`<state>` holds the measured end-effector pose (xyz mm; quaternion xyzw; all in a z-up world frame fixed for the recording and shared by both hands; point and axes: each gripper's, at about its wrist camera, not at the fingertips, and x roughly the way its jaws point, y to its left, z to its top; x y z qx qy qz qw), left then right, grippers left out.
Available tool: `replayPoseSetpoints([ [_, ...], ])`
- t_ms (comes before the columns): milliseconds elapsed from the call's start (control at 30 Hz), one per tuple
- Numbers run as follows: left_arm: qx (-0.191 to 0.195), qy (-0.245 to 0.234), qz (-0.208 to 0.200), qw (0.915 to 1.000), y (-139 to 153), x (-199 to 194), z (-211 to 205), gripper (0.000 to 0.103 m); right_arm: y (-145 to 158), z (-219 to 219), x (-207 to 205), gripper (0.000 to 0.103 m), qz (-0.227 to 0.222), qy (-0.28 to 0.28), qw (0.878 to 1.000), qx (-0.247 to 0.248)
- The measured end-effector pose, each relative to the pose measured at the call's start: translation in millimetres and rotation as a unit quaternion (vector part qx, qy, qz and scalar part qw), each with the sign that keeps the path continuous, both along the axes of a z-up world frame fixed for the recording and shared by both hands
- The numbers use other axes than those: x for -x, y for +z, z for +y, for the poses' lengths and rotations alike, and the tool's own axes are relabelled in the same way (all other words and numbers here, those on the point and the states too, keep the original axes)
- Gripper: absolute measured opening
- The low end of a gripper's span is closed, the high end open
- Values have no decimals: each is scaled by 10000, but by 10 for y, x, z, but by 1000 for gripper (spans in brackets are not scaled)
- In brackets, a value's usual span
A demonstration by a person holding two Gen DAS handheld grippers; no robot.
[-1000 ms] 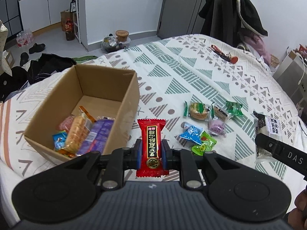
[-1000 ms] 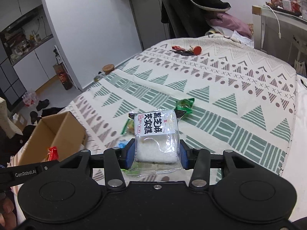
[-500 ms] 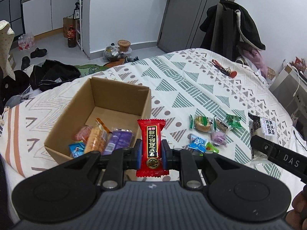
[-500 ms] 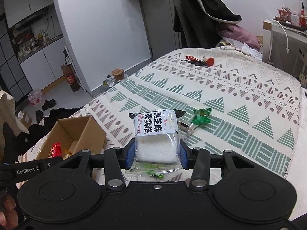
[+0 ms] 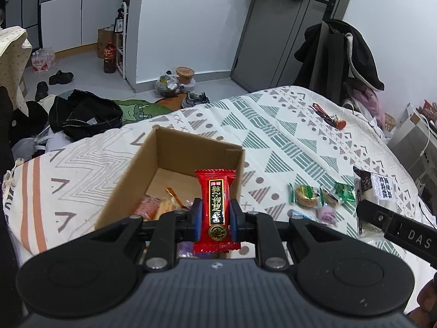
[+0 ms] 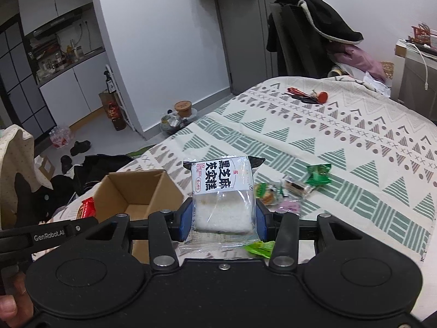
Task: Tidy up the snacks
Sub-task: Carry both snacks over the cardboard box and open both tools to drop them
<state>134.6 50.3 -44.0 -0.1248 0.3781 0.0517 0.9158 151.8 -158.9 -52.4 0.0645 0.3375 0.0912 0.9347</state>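
Transport is my step now: left gripper (image 5: 213, 216) jaws clamp a red foil snack packet (image 5: 215, 207) above the open brown cardboard box (image 5: 188, 147), right gripper (image 6: 223, 220) jaws grip a clear-wrapped white rice cake (image 6: 224, 199) beside it, so I judge both need releasing inside.

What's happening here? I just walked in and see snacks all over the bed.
A person is sorting snacks with two handheld grippers. The left gripper clamps a red wrapped candy bar above the open brown cardboard box, which already holds several snacks. The right gripper clamps a clear-wrapped white rice cake. A few small wrapped snacks lie loose on the patterned bedspread.
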Motion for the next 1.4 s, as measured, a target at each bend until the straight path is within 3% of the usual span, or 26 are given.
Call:
replayPoseSetpoints([
  [433, 118, 129, -98, 9998, -18, -149, 427, 19, -7, 449, -107, 44, 71, 262, 9996, -26],
  [1000, 480, 364, 5, 9982, -409, -393, 798, 19, -198, 960, -376, 44, 293, 595, 9978, 67],
  [1267, 563, 442, 47, 9974, -430, -369, 943, 28, -286, 1223, -493, 44, 372, 772, 9963, 30],
  [1400, 580, 488, 91, 9971, -439, -328, 970, 40, -294, 1264, -528, 50, 397, 821, 9958, -14],
])
